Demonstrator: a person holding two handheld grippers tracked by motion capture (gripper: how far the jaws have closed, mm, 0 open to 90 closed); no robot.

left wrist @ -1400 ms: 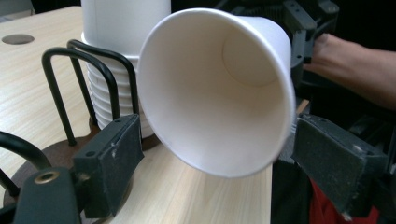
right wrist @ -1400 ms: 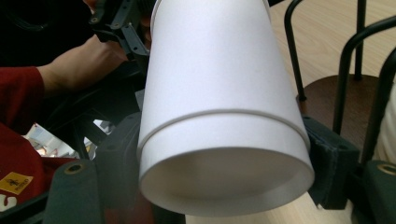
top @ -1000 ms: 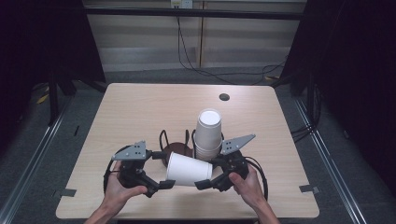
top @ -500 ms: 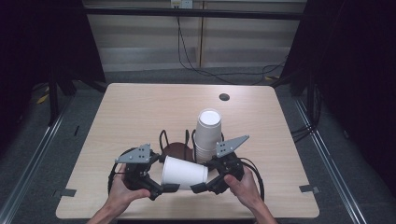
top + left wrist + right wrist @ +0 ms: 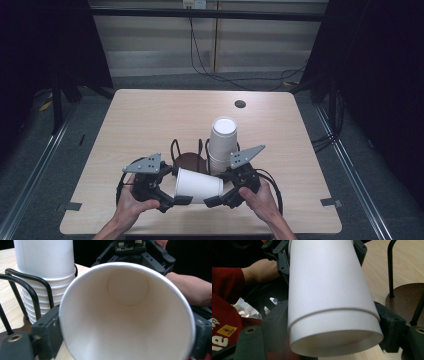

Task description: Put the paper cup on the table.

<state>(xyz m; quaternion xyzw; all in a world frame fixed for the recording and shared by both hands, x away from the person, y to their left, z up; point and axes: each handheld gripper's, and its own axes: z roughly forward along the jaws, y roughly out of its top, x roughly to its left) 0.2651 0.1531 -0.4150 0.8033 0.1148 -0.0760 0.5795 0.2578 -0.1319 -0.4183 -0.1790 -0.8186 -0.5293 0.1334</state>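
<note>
Nearest: white paper cup [image 5: 198, 185] lying sideways above table's near edge, left gripper [image 5: 176, 202] clamped at wide mouth, right gripper [image 5: 212, 202] clamped at base end. Behind: dark wire rack [image 5: 188, 159], near bay bare; tall white cup stack [image 5: 221, 145] in other bay. Likely one cup separated, placement left.

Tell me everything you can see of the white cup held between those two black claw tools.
The paper cup is plain white, tapered and empty, lying on its side above the table's near edge. Its wide open mouth faces the left gripper, whose jaws clamp the rim end; its narrower closed base points at the right gripper, whose jaws clamp that end. A faint line rings the wall near the base. It looks undented.
</note>
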